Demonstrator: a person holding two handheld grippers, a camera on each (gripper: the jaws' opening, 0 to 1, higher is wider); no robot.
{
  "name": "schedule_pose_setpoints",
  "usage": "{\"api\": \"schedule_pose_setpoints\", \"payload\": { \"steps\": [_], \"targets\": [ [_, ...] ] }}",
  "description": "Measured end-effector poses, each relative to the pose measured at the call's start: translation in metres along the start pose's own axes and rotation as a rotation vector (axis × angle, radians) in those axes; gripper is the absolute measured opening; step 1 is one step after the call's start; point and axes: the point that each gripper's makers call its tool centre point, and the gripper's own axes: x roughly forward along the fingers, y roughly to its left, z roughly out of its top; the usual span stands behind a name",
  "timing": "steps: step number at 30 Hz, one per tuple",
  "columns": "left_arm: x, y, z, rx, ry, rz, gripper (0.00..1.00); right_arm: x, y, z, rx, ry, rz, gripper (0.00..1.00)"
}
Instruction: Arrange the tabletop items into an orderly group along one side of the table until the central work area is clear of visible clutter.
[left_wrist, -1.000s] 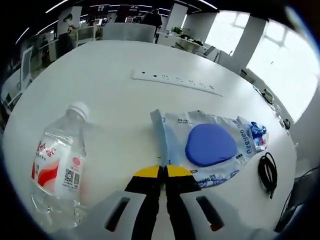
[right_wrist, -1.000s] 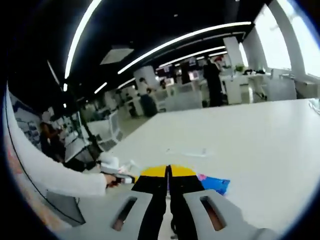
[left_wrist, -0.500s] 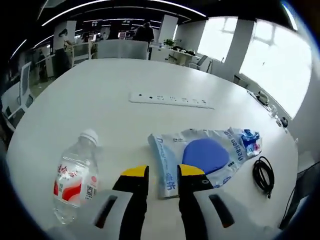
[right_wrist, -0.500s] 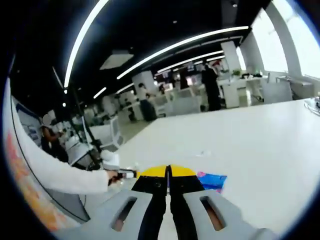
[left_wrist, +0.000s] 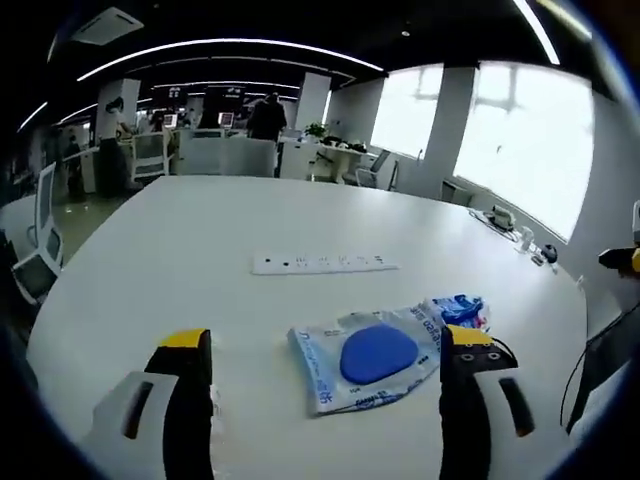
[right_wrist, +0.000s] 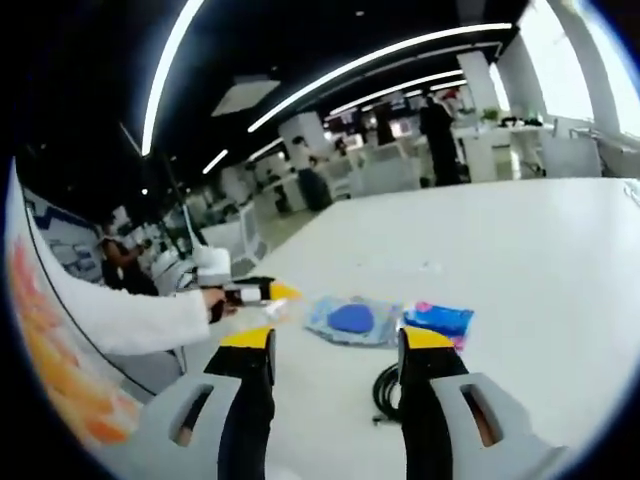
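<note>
A clear plastic pack with a round blue pad (left_wrist: 375, 355) lies flat on the white table (left_wrist: 200, 230), and a black coiled cable (left_wrist: 507, 350) lies just right of it. My left gripper (left_wrist: 325, 342) hovers above the pack's near side, jaws spread wide and holding nothing. In the right gripper view the same pack (right_wrist: 350, 318) sits ahead of my right gripper (right_wrist: 338, 340), which is also open and holds nothing. The cable (right_wrist: 385, 390) lies between its jaws, lower down. A hand in a white sleeve holds the left gripper (right_wrist: 250, 292) beside the pack.
A long white power strip (left_wrist: 325, 263) lies beyond the pack toward the table's middle. Small items (left_wrist: 520, 235) stand along the far right edge. Office chairs, desks and standing people are past the table. The white sleeve (right_wrist: 120, 325) reaches in from the left.
Both grippers have gone from shut to wide open. The left view has pulled back and lifted, and the water bottle has dropped out of it. The right view now looks down at the pack and cable.
</note>
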Motion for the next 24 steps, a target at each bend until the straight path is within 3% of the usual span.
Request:
{"api": "schedule_pose_setpoints", "payload": {
  "steps": [13, 24],
  "targets": [
    [-0.019, 0.006, 0.01, 0.008, -0.019, 0.024, 0.98, 0.0, 0.006, -0.009, 0.017, 0.014, 0.037, 0.48],
    [-0.026, 0.016, -0.006, 0.004, 0.035, 0.046, 0.9, -0.004, 0.0, -0.021, 0.059, 0.029, 0.019, 0.45]
  ]
}}
